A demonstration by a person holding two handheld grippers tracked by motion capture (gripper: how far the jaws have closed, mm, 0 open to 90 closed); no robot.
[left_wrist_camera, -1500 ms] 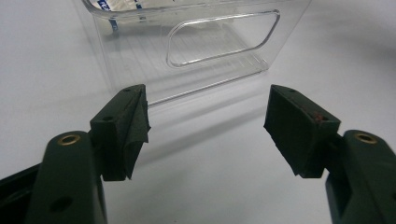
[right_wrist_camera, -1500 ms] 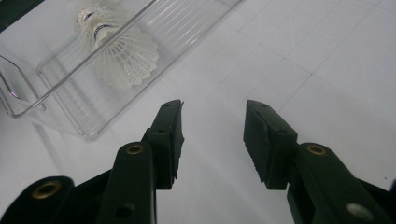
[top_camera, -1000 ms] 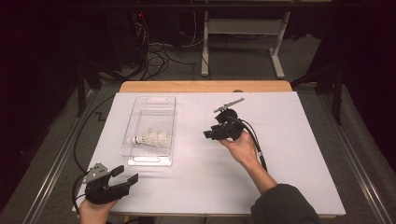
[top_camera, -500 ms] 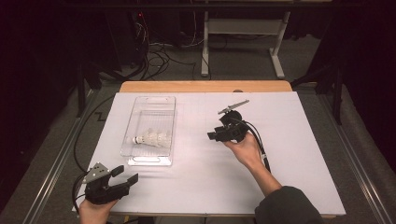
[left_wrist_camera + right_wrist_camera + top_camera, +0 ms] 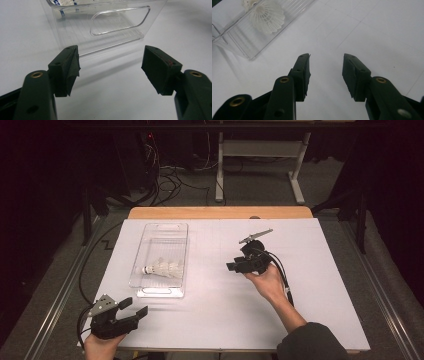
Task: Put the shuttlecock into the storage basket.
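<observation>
Progress: shuttlecock (image 5: 162, 268) already lying inside clear bin (image 5: 181, 236), left of centre frame; likely little left but pulling back.
Right claw (image 5: 233, 267): half open, empty, centre frame, aimed toward bin.
Left claw (image 5: 136, 310): released wide, empty, lower left.
Materials: ribbed transparent plastic bin with cut-out handle; white feathery skirt, rounded cork tip; matte white desk (image 5: 210, 320).

A lab recording bay, dark all round.
Loose cables (image 5: 165, 172) are trailing over grey carpet behind the desk (image 5: 320, 270), its wooden top wearing a white sheet, and metal rails (image 5: 55, 300) are running along both sides.
</observation>
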